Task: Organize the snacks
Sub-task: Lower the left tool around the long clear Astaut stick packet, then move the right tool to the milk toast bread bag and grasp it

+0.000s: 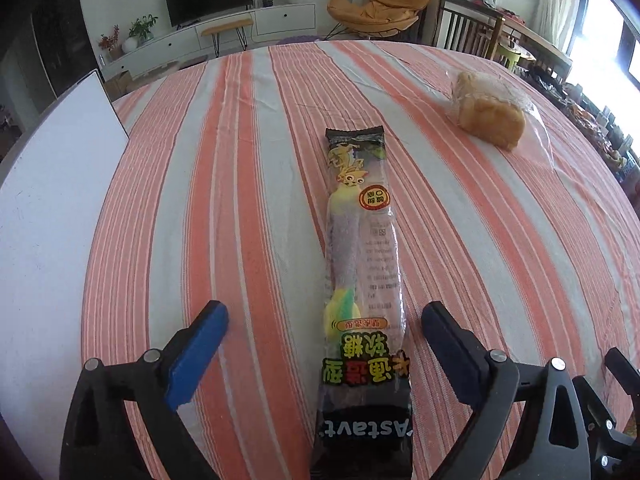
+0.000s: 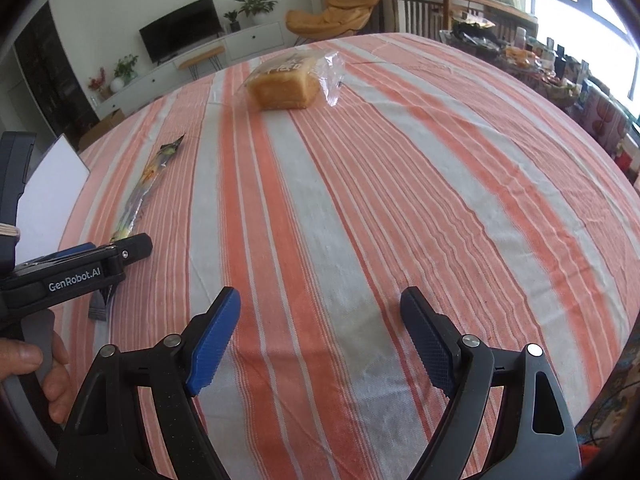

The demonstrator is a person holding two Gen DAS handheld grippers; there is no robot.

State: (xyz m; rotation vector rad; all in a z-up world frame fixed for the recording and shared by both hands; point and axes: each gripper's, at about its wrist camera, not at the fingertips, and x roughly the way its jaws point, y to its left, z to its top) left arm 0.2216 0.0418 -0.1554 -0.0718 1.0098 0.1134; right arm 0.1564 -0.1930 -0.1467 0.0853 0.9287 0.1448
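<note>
The long candy packet (image 1: 362,264) lies flat along the stripes near the counter's (image 1: 460,216) left edge, between our left tool's (image 1: 324,322) wide pads, untouched; we judge placing done. Next, the bagged bread (image 2: 280,86) toward the far edge; our right tool (image 2: 320,304) waits wide, empty

striped tablecloth (image 1: 248,184), long candy packet (image 1: 362,248), bagged bread (image 1: 490,114), white board (image 1: 52,184)

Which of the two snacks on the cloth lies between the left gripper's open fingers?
The long candy packet, not the bagged bread, which sits far off toward the table's far right.
</note>
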